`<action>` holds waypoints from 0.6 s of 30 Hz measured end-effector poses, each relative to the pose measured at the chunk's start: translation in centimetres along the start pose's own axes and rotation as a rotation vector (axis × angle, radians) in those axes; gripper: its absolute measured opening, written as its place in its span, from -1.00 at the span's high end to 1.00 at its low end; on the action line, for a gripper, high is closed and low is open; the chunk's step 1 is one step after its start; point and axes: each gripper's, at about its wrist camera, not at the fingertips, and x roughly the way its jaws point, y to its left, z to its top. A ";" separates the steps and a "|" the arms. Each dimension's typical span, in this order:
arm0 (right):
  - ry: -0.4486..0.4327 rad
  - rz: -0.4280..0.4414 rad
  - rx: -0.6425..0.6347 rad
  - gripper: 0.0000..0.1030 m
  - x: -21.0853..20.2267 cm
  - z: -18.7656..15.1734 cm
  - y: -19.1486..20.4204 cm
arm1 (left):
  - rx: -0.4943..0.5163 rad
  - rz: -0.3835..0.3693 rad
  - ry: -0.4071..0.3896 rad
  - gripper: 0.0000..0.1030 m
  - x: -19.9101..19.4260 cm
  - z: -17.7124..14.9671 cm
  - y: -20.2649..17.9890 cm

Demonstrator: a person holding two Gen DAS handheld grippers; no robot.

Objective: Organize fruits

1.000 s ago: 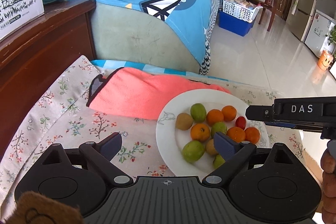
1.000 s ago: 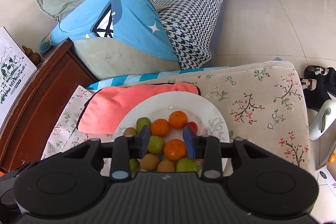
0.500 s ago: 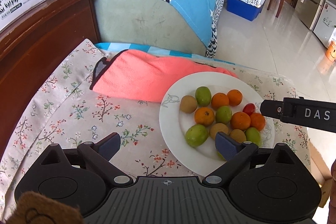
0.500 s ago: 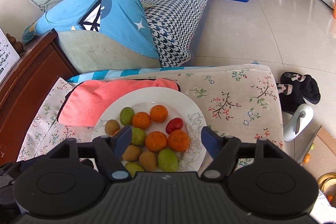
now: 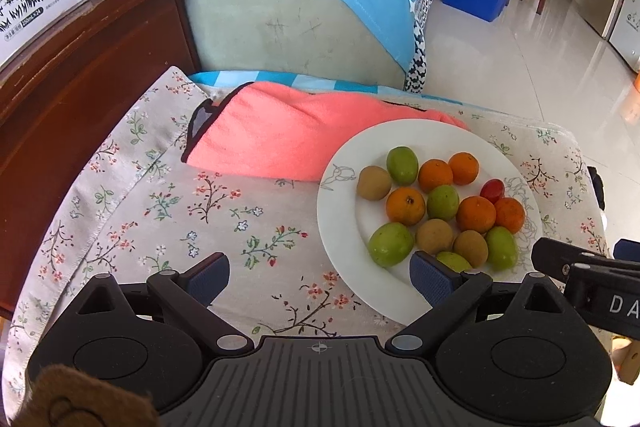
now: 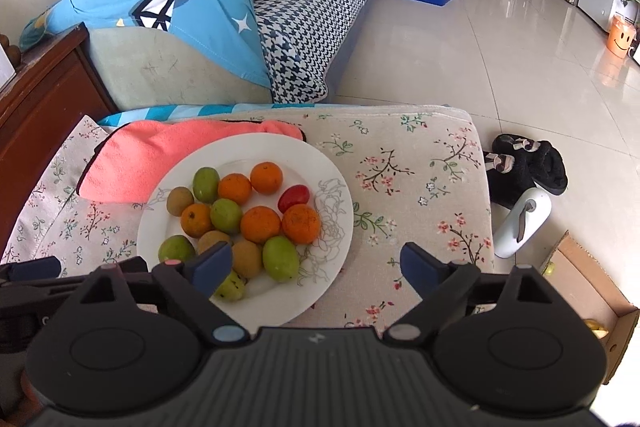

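A floral cloth [image 6: 400,155] covers the table, with a pink towel [image 5: 288,131] at its far side; the plate [image 6: 256,147] overlaps the towel's near edge. All fruit lies grouped on the plate: 5 oranges [image 6: 261,223], several green fruits [image 6: 281,258], brown kiwis [image 5: 434,235] and 1 tomato [image 6: 293,197], so sorting appears finished. The left gripper [image 5: 320,273] and right gripper [image 6: 316,263] both stand spread wide and empty, above the plate's near rim and touching nothing.
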 end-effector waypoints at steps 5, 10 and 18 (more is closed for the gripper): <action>0.021 -0.054 -0.040 -0.84 0.4 -0.6 0.7 | 0.039 0.038 0.005 -0.90 0.2 -0.2 -0.6; 0.018 -0.070 -0.043 -0.84 0.5 -0.6 0.7 | 0.055 0.055 0.004 -0.91 0.2 -0.3 -0.8; 0.016 -0.104 -0.066 -0.85 0.7 -0.6 1.0 | 0.063 0.065 0.010 -0.91 0.3 -0.4 -0.8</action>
